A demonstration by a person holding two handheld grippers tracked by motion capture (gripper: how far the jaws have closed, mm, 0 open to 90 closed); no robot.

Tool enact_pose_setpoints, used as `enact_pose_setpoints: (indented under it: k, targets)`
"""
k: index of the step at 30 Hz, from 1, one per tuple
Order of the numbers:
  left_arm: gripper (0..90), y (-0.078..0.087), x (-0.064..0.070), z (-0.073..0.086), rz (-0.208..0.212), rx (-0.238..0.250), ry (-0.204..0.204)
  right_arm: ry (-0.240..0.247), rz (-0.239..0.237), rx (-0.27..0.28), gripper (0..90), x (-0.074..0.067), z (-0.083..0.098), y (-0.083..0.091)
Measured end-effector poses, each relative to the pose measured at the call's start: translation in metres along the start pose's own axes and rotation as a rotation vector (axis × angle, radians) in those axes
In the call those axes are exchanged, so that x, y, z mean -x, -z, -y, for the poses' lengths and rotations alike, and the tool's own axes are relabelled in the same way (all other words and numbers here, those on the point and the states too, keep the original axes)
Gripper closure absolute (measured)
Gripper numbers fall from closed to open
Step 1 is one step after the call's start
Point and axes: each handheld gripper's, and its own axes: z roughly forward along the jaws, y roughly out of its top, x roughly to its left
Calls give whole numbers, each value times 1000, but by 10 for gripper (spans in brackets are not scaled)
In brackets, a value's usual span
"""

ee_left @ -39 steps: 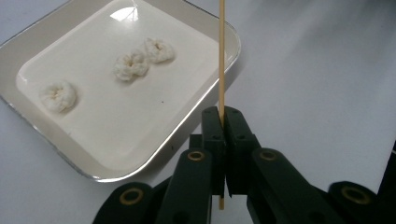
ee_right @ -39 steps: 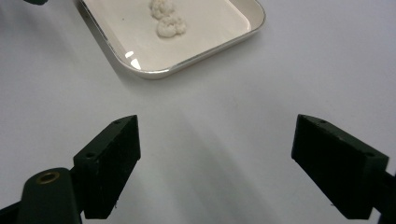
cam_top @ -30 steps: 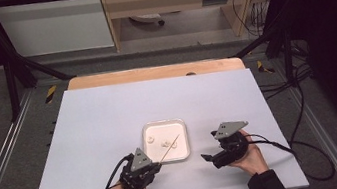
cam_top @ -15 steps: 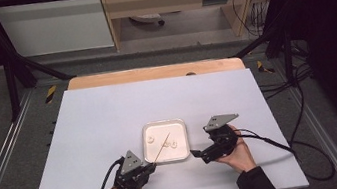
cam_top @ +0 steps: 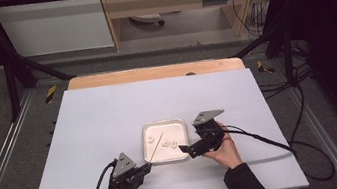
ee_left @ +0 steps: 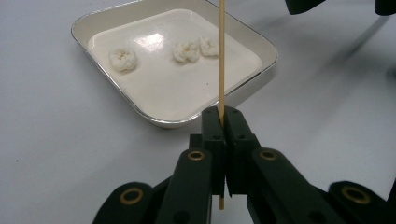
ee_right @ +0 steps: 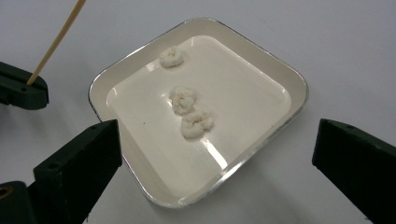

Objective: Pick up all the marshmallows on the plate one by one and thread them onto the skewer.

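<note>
Two grippers work at the near edge of the white table (cam_top: pixel 109 118). Left gripper (cam_top: pixel 143 168): jaws fully closed on a thin wooden skewer (ee_left: pixel 221 56), clamped near its lower end, with a short stub projecting below the pads in the left gripper view. The skewer runs up and away from the jaws, over the near rim of the tray (ee_left: pixel 261 42), and leaves the top of that view. In the high view the skewer (cam_top: pixel 156 146) slants from the left gripper across the tray's left half.

Right gripper (cam_top: pixel 183 149): jaws spread wide, having just been opening, with nothing gripped. In the right gripper view the two black jaws stand either side of the tray (ee_right: pixel 299 84), its near corner lying between them without contact.

Tray position: just beyond both grippers, near the table's middle, flat on the surface. It is shallow, square with rounded corners, metal-rimmed and white inside.

Contents: three small white lumps (ee_right: pixel 182 99). Two lie touching near the centre; the third (ee_right: pixel 171 57) sits apart, toward the far rim.

Beyond the table: a wooden board (cam_top: pixel 153 73) along its far edge.
</note>
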Motion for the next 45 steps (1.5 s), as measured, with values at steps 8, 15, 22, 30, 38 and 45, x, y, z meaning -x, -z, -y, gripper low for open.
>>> enact_pose_setpoints:
  k: [8,15,22,30,38,45]
  targets:
    - [880,0,-1,3,3,-2,5,8,17,-36,65,-6,-9,-25]
    - [880,-1,1,4,8,-1,4,30,-8,-45,218,-6,-7,-43]
    - [880,-2,0,4,12,-6,5,70,-26,-73,350,-4,-2,-55]
    - [879,-6,2,4,20,-17,0,114,-33,-66,505,-4,1,-59]
    - [880,-6,3,4,23,-14,-2,151,-41,-58,628,-6,3,-59]
    - [880,-7,4,4,23,-14,-5,135,-41,-63,678,-6,2,-58]
